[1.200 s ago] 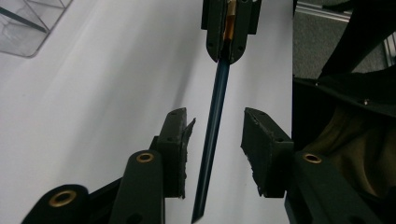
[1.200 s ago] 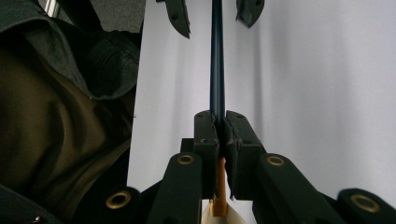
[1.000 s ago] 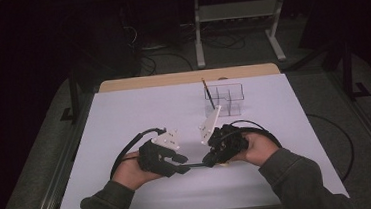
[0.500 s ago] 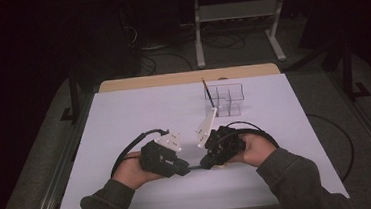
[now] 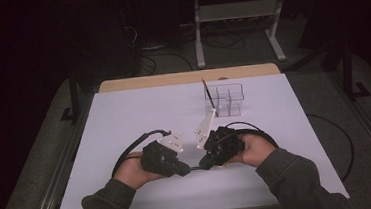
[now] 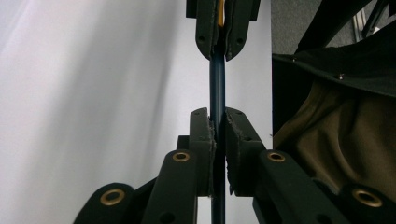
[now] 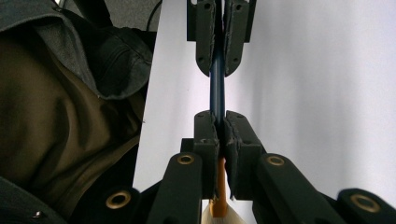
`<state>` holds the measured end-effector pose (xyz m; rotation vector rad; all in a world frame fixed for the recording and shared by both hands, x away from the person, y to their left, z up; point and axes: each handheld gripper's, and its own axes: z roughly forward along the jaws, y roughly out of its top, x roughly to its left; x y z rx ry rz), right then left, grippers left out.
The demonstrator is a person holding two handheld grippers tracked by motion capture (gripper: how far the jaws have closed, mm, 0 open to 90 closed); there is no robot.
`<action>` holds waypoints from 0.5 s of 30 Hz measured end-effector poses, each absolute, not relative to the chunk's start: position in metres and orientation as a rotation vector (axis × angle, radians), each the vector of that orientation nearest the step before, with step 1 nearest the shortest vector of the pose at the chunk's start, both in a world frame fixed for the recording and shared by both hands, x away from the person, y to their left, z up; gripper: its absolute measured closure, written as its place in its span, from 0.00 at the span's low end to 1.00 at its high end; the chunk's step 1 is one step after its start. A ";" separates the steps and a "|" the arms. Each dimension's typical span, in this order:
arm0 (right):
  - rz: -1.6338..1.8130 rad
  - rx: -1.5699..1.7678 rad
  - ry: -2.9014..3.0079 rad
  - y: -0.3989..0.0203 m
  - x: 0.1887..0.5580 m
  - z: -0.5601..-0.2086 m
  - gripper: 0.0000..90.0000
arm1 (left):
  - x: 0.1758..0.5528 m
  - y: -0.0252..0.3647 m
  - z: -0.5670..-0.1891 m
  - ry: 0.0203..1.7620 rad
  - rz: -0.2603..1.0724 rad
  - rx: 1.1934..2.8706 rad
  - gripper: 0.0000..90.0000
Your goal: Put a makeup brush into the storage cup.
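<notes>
A thin dark blue pen (image 6: 217,84) with an orange end (image 7: 218,205) spans the gap between my two grippers, low over the white table (image 5: 139,113). My left gripper (image 6: 217,122) has just been closing its jaws, and its pads now press on the pen. Facing it at the top of that view is the right gripper (image 6: 219,44), also clamped on the pen. In the right gripper view my right gripper (image 7: 217,122) is shut on the same pen (image 7: 217,84). From above, the left gripper (image 5: 184,169) and right gripper (image 5: 203,164) meet tip to tip near the table's front.
A clear compartment organiser (image 5: 228,101) stands behind the grippers at the table's middle right, with a pencil (image 5: 207,90) leaning in it. Black cables (image 5: 127,154) loop from both grippers across the table. Olive sleeves (image 5: 289,171) come in from the front edge.
</notes>
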<state>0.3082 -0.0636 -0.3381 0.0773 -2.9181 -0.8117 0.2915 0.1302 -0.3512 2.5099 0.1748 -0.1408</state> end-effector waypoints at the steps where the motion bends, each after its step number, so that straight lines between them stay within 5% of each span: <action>1: -0.812 0.078 -2.919 -0.064 0.308 -0.338 0.92 | 0.292 0.130 -0.351 0.167 -0.140 2.518 0.92; 15: -0.819 0.075 -2.938 -0.064 0.309 -0.340 0.91 | 0.293 0.129 -0.354 0.179 -0.126 2.532 0.93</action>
